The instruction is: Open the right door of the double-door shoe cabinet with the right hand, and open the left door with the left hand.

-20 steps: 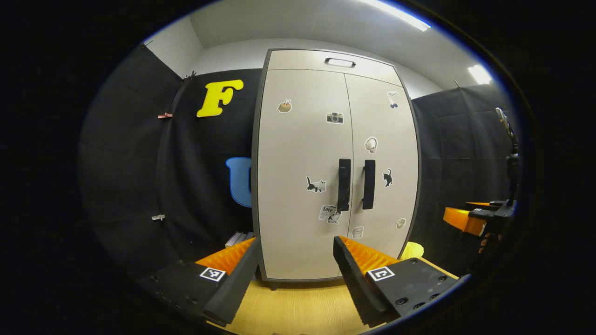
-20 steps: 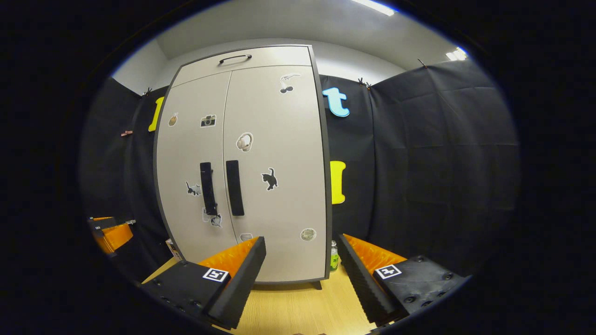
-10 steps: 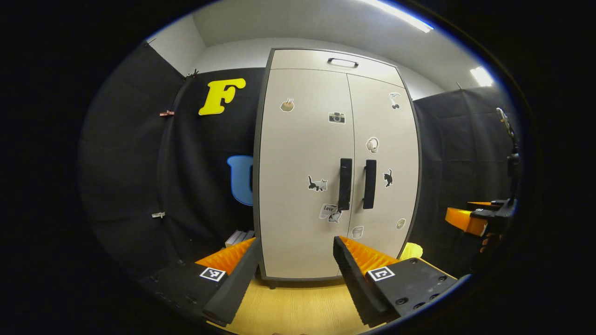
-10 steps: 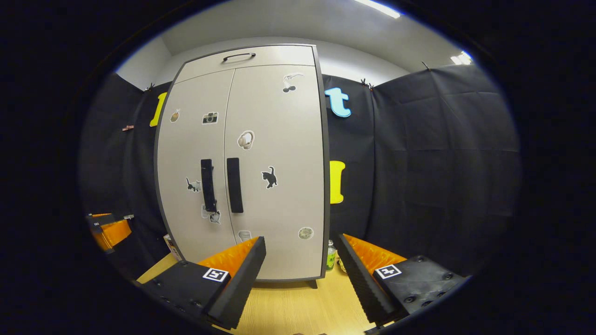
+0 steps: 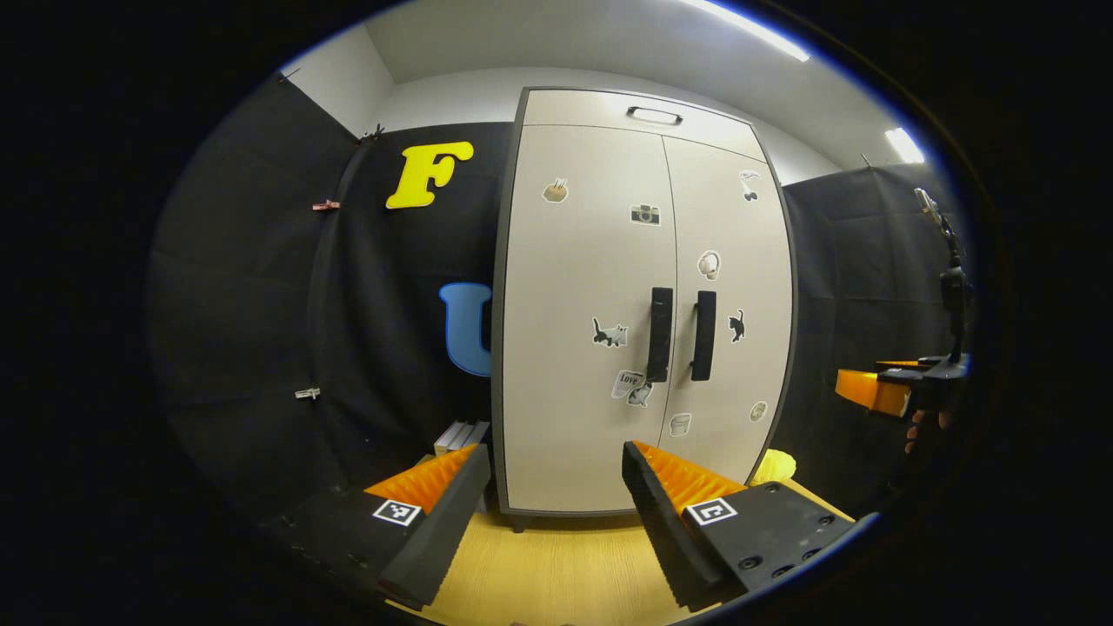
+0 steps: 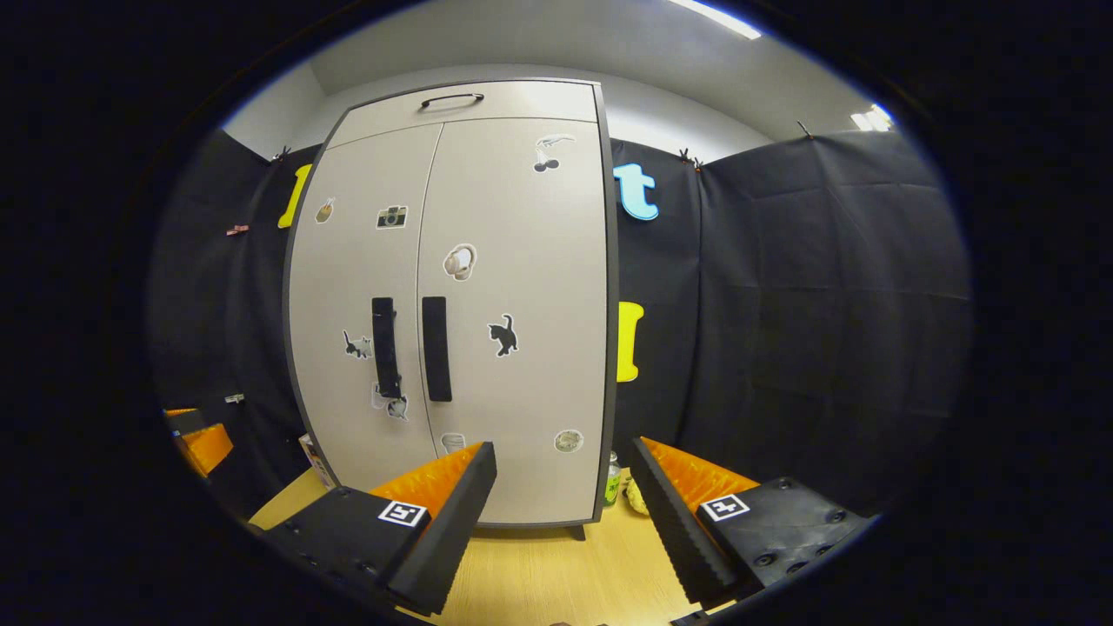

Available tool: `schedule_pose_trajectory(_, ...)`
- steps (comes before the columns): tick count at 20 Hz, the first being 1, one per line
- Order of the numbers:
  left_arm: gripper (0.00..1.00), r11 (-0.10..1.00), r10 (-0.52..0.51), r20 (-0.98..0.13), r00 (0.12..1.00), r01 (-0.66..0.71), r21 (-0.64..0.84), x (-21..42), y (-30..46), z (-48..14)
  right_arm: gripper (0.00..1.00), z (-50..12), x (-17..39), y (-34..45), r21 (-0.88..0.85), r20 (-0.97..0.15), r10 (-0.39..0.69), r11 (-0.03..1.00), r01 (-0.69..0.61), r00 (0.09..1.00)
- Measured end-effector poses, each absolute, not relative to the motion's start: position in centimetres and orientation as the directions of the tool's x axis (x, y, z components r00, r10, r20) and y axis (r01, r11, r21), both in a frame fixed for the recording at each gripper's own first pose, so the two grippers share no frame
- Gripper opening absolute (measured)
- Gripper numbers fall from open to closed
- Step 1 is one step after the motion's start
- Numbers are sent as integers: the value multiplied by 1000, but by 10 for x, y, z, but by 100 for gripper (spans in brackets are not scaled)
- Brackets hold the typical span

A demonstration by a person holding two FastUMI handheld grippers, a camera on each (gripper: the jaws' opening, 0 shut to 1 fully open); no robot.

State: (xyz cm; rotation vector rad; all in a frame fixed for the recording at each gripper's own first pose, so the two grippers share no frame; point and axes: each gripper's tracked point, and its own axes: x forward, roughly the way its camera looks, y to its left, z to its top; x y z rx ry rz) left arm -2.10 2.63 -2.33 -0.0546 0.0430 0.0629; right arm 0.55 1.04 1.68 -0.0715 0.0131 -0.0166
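So we have nothing done yet: both doors of the cabinet [image 5: 643,304] are shut, and both our grippers [image 5: 552,513] [image 6: 561,513] hang back, jaws open, empty.

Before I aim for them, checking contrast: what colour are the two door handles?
Black, against light beige doors; the door handles show best in the right gripper view.
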Motion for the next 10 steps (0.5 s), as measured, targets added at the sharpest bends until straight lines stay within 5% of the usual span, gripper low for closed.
schedule_pose_trajectory(10, 95, 987, 136, -82, 987, -142, -71, -35, 65, -35, 98, 55, 53, 81, -28, -22, 98, 995, -99, 995)
